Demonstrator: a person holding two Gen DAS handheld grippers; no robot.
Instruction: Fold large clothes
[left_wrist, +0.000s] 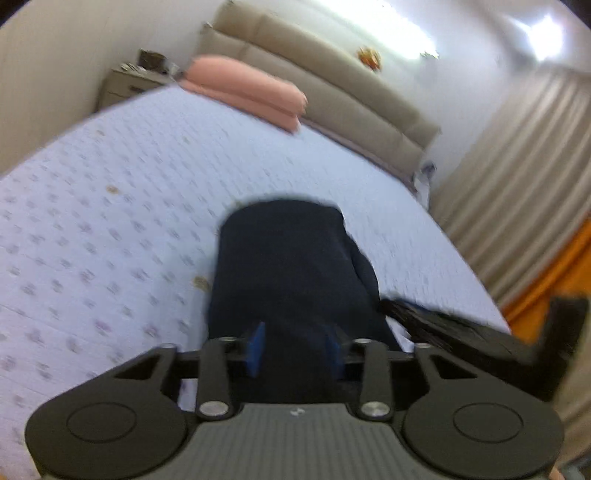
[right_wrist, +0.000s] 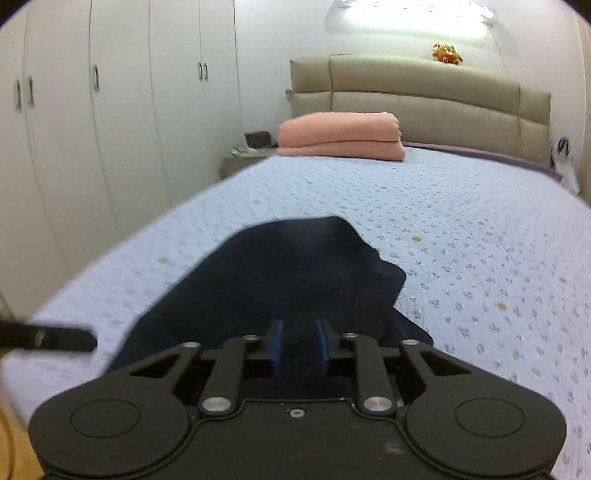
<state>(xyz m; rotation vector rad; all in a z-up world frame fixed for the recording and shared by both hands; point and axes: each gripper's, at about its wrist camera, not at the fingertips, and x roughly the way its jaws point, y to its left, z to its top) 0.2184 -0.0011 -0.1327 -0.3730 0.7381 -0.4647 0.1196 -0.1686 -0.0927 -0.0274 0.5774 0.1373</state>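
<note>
A dark navy garment (left_wrist: 291, 266) lies on the pale patterned bedspread (left_wrist: 110, 206). In the left wrist view it runs from the bed's middle back between my left gripper's (left_wrist: 297, 349) blue pads (left_wrist: 257, 347); the jaws stand apart with cloth between them. In the right wrist view the same garment (right_wrist: 280, 273) spreads in front of my right gripper (right_wrist: 299, 347), whose blue pads (right_wrist: 275, 345) stand a small gap apart over the cloth. Grip on the cloth is unclear in both. The right gripper shows at the right edge of the left wrist view (left_wrist: 480, 336).
A folded pink blanket (right_wrist: 340, 136) lies at the head of the bed by the beige headboard (right_wrist: 424, 92). A white wardrobe (right_wrist: 92, 129) and a nightstand (right_wrist: 243, 158) stand on the left. Curtains (left_wrist: 517, 166) hang on the right. An orange plush toy (right_wrist: 447, 53) sits on the headboard.
</note>
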